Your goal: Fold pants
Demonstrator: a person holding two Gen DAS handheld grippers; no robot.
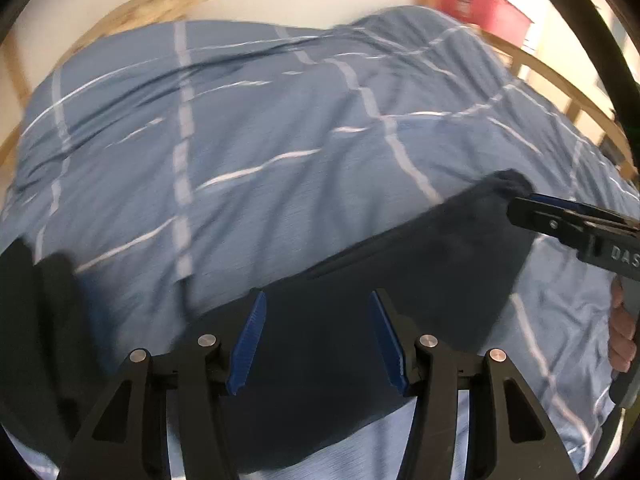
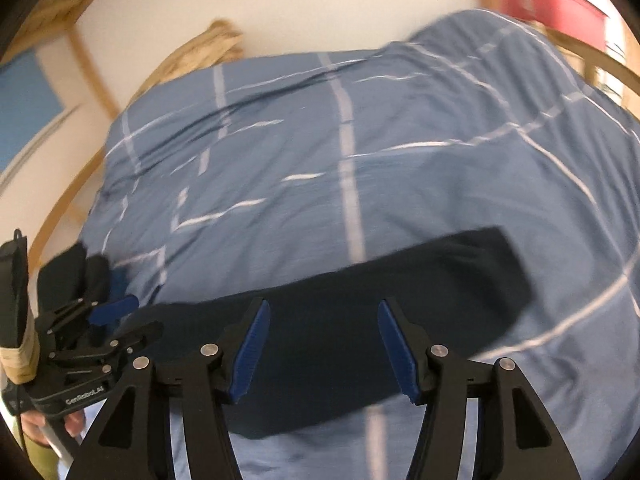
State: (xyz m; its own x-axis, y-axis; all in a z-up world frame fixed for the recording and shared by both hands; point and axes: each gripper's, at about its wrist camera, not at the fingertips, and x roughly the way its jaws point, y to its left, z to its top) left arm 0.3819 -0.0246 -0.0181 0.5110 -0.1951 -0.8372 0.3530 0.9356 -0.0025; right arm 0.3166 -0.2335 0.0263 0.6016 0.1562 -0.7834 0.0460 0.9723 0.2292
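Note:
Dark navy pants [image 1: 400, 280] lie folded in a long band on the blue checked duvet [image 1: 260, 128]. In the left wrist view my left gripper [image 1: 316, 344] is open just above the near part of the pants. My right gripper [image 1: 520, 204] comes in from the right, at the pants' far right corner; its jaws look close together from the side. In the right wrist view my right gripper [image 2: 324, 352] is open over the pants [image 2: 400, 300], holding nothing. My left gripper [image 2: 128, 316] shows at the left, open, at the pants' left end.
The duvet [image 2: 360, 140] covers a bed with a curved wooden frame [image 2: 60, 208]. A white wall [image 2: 320, 8] is behind, a red box [image 2: 560, 4] at the far right. A dark cloth lump [image 2: 72, 272] lies at the duvet's left edge.

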